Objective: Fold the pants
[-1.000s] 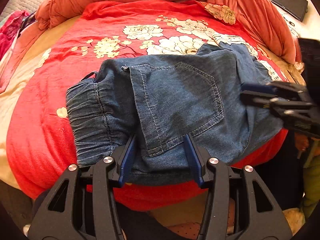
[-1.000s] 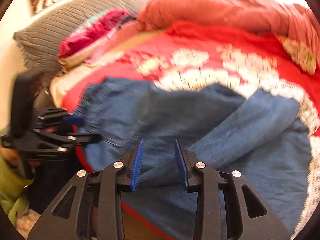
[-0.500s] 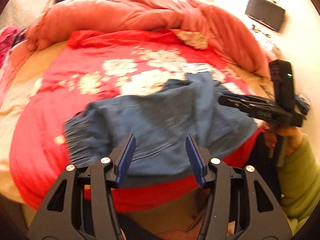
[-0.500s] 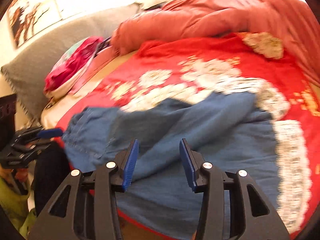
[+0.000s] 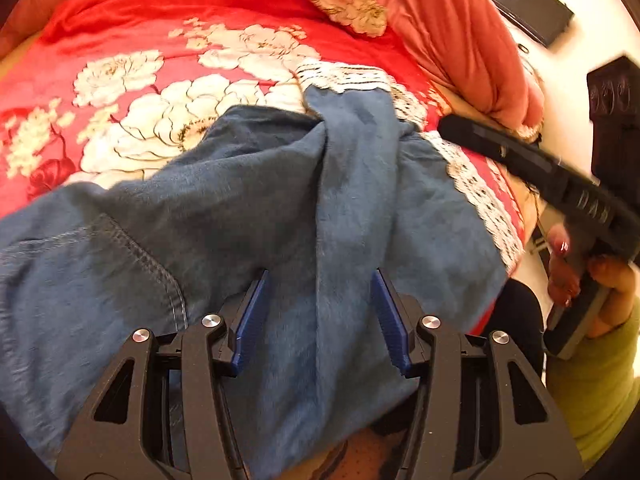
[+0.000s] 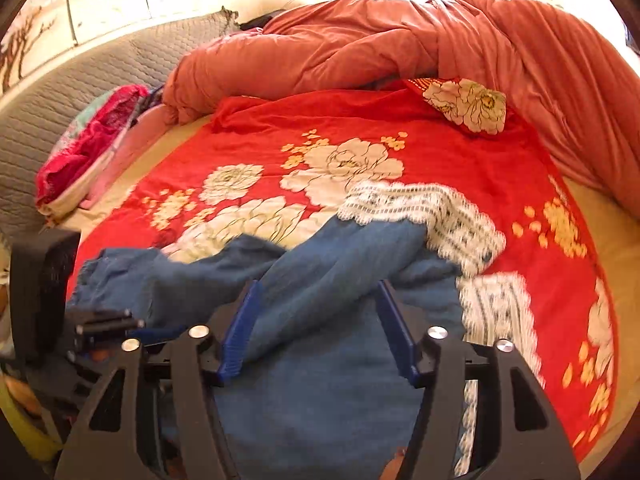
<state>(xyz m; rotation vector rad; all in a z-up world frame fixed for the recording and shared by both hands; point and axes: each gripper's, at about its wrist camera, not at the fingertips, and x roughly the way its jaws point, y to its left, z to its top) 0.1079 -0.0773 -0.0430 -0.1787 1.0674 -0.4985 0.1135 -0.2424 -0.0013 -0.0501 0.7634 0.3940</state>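
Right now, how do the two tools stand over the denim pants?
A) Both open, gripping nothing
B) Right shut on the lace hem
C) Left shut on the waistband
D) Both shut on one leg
A: the left tool and the right tool both show blue pads spread wide apart, with the pants lying loose on the bedspread beneath them.

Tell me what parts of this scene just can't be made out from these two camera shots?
- Left wrist view: the pants run off the left and bottom edges, so the waistband is cut off; the denim is motion-blurred.
- Left wrist view: the right gripper is smeared by blur, its fingers indistinguishable.
- Right wrist view: the near part of the pants lies behind the gripper body.
- Right wrist view: the lace trim is blurred.
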